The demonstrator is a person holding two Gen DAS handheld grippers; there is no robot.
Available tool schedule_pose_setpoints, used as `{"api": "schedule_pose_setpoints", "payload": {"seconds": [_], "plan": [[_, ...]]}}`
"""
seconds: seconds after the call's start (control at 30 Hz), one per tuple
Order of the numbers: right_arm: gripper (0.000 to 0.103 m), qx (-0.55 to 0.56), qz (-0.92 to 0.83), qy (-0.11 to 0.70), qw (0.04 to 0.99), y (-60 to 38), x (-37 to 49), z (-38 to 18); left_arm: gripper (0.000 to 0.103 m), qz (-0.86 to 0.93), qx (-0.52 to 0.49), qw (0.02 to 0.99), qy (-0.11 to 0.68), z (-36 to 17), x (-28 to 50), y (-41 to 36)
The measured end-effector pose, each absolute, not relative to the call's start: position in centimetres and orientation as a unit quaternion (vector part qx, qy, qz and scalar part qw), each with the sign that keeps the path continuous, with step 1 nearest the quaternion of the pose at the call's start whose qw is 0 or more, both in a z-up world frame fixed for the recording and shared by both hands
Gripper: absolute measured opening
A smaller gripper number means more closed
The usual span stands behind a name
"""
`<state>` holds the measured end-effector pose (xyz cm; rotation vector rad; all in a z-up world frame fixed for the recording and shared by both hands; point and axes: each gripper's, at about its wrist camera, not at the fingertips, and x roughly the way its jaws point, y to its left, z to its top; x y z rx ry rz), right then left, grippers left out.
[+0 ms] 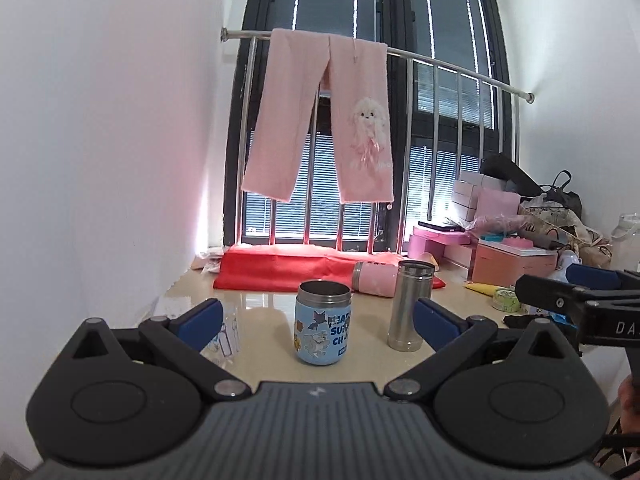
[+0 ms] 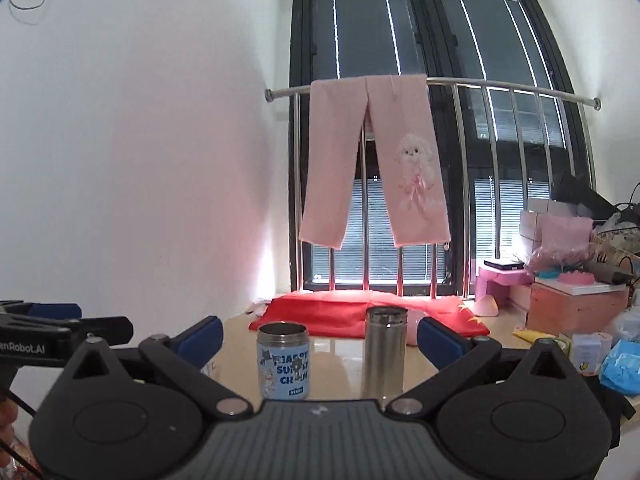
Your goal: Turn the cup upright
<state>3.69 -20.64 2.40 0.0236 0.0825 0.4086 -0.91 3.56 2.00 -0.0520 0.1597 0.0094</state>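
A short blue cartoon-print cup [image 1: 323, 324] stands upright, mouth up, on the beige table [image 1: 264, 320]; it also shows in the right wrist view [image 2: 283, 361]. A tall plain steel cup [image 1: 410, 306] stands upright to its right, seen too in the right wrist view [image 2: 384, 354]. A pink cup [image 1: 374, 278] lies on its side behind them. My left gripper [image 1: 318, 326] is open and empty, just short of the blue cup. My right gripper [image 2: 318, 340] is open and empty, the two upright cups ahead between its fingers.
A red cloth [image 1: 280, 268] lies at the table's far edge under a railing with pink trousers [image 1: 320, 120]. Boxes and bags [image 1: 516, 236] crowd the right side. A clear glass [image 1: 228, 332] stands by the left fingertip. A white wall runs along the left.
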Motion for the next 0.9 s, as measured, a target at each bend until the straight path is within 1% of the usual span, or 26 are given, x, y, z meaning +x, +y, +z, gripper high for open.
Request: {"api": "schedule_pose_setpoints", "payload": {"seconds": [0.9], "plan": [[0.103,0.012,0.203,0.049,0.978,-20.16,3.67,1.79,0.103,0.001,-0.029,0.996,0.081,1.61,-0.85,3.60]]}}
